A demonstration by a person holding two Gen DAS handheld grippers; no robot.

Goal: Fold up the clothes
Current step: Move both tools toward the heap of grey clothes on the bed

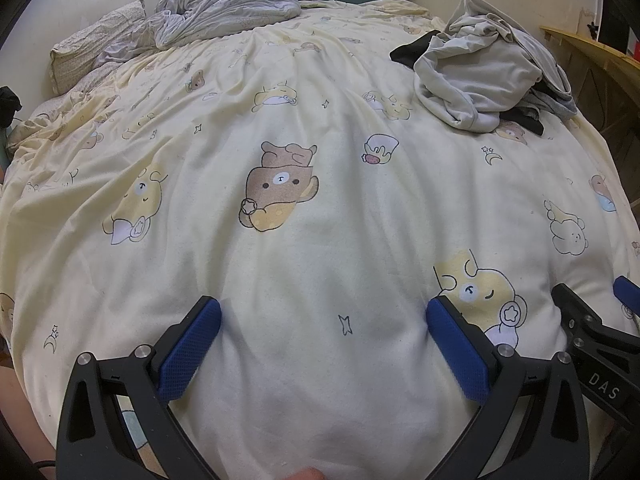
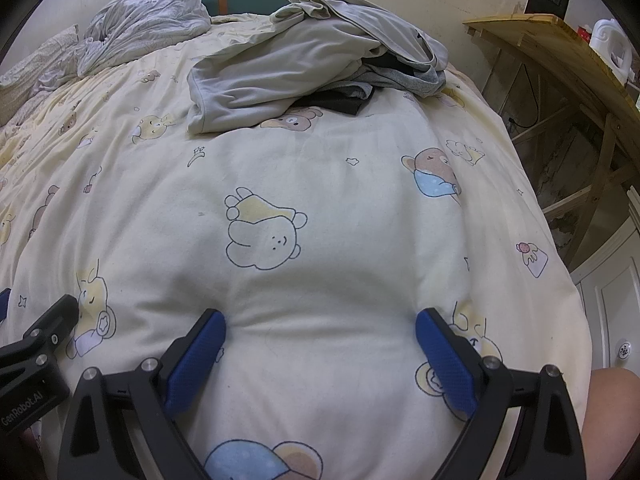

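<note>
A bed [image 1: 304,240] spread with a pale yellow bear-print cover is seen beside a wooden shelf [image 2: 560,52], one heap of clothes [image 2: 304,68] is piled at its far right, and both the left hand-held gripper [image 1: 324,316] and the right hand-held gripper [image 2: 320,324] are held wide open and empty.

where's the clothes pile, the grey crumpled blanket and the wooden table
clothes pile [image 2: 280,76], right wrist view, on the pale grey top garment
grey crumpled blanket [image 1: 228,4], left wrist view, on its bunched middle
wooden table [image 2: 560,52], right wrist view, on the tabletop's near edge
</note>
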